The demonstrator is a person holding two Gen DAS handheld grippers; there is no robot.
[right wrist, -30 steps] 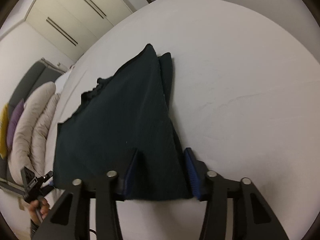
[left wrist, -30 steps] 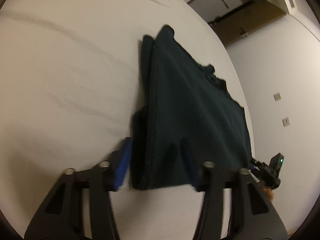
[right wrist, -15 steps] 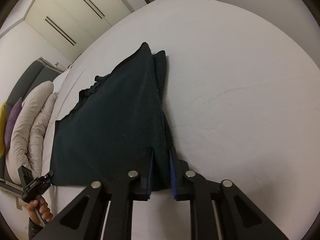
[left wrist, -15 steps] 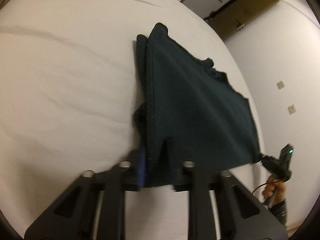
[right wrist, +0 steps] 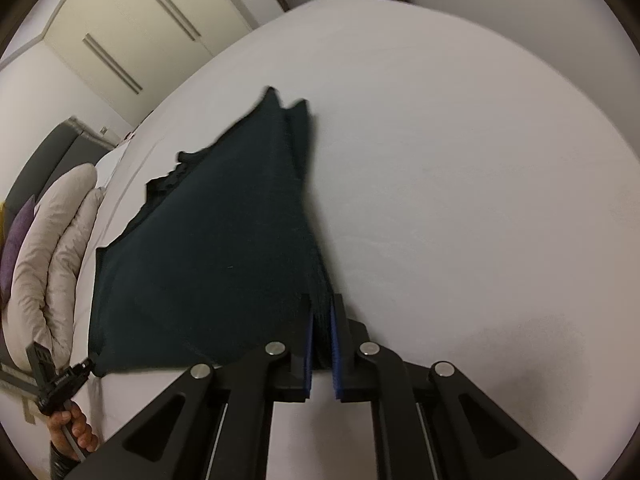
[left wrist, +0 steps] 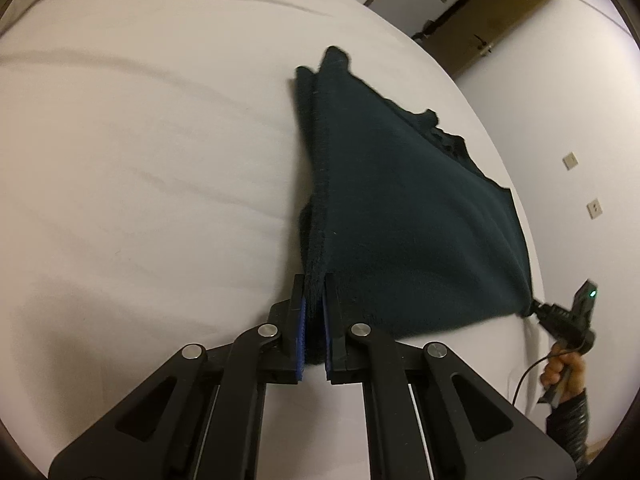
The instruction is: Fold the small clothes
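A dark green garment (left wrist: 404, 216) lies folded on the white bed sheet (left wrist: 140, 160). My left gripper (left wrist: 314, 292) is shut on its near left corner, the cloth pinched between the blue pads. My right gripper (right wrist: 321, 312) is shut on the near right corner of the same garment (right wrist: 224, 240). The near edge is lifted a little between the two grippers. The other gripper shows at the garment's far corner in each view: the right one (left wrist: 576, 312) and the left one (right wrist: 60, 380).
The white bed sheet (right wrist: 460, 200) spreads wide to the sides of the garment. Beige and purple pillows (right wrist: 44, 248) lie at the bed's head. A wardrobe (right wrist: 132, 28) and a wooden door (left wrist: 480, 28) stand beyond the bed.
Both grippers have closed from open onto the near corners of the garment. The near edge has risen slightly off the sheet.
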